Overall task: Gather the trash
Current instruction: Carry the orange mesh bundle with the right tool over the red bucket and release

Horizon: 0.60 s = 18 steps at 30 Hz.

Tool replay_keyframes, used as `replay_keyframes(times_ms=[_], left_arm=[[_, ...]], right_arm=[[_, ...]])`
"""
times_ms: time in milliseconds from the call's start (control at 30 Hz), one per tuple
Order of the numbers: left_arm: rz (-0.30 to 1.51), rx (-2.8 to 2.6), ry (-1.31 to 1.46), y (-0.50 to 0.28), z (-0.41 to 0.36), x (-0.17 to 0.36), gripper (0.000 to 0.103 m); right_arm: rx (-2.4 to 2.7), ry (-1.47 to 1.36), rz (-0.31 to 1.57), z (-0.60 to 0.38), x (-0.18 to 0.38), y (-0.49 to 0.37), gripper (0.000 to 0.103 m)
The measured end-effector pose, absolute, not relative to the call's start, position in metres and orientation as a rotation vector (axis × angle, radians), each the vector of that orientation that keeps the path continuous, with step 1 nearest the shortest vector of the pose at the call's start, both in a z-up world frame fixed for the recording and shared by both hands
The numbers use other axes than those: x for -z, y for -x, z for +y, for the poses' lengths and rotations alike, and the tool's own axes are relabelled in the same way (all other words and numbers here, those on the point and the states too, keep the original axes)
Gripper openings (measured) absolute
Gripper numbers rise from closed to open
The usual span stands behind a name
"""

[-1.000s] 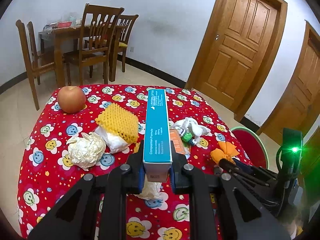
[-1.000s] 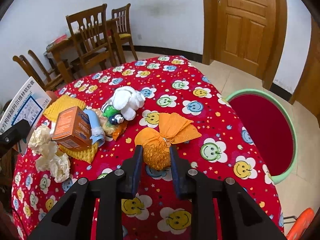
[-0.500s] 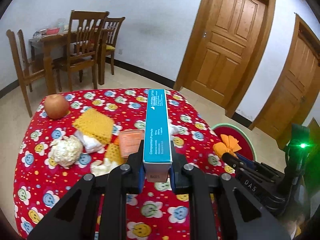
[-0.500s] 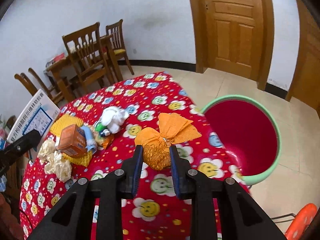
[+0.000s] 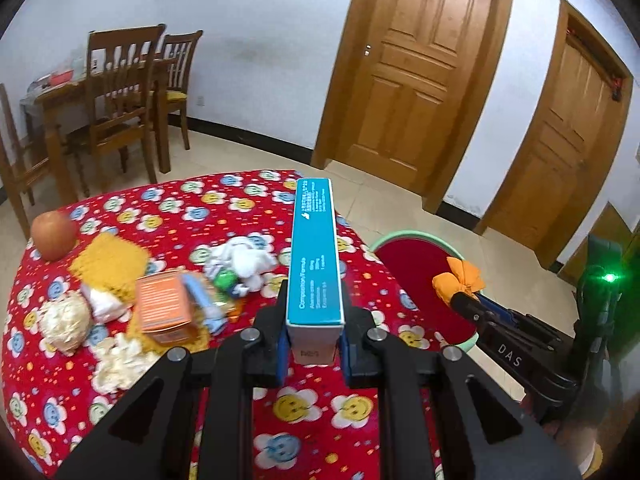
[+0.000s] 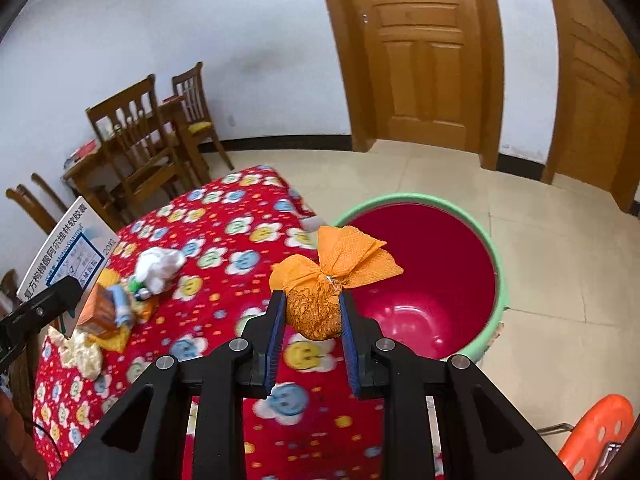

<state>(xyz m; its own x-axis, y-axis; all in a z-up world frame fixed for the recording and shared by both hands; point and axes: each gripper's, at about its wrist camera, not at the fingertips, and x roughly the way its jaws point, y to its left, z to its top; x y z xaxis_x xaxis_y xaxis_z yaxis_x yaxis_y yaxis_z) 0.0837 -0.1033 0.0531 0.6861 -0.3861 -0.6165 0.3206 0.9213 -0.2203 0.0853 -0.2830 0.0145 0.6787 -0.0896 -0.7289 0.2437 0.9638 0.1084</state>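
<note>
My left gripper (image 5: 313, 322) is shut on a long blue box (image 5: 315, 256) and holds it above the red smiley tablecloth (image 5: 168, 384). My right gripper (image 6: 313, 320) is shut on an orange tied bag (image 6: 320, 300), held at the table's right edge beside the red bin with a green rim (image 6: 424, 280). The bag (image 5: 458, 278) and bin (image 5: 408, 264) also show in the left wrist view. On the table lie an orange carton (image 5: 162, 306), white crumpled paper (image 5: 66, 320), a yellow foam net (image 5: 108, 262) and a white cloth wad (image 5: 244, 256).
An apple (image 5: 52, 230) sits at the table's far left. Wooden chairs and a dining table (image 5: 116, 92) stand at the back left. Two wooden doors (image 5: 412, 72) are behind. An orange stool (image 6: 592, 436) stands on the tiled floor at the right.
Both grippers have lifted and moved right with their loads. The orange bag has gone from the tabletop to the table's edge beside the bin.
</note>
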Motion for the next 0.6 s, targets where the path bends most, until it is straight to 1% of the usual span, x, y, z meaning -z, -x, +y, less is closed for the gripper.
replay_keyframes(times_ms=[433, 600], left_arm=[[0.768, 0.462, -0.011, -0.112, -0.181, -0.033, 0.018], [0.797, 0.475, -0.026, -0.126, -0.199, -0.021, 0.018]], right_arm=[[0.26, -0.243, 0.85, -0.341, 0.015, -0.102, 0.027], [0.268, -0.247, 0.86, -0.353, 0.021, -0.105, 0.03]])
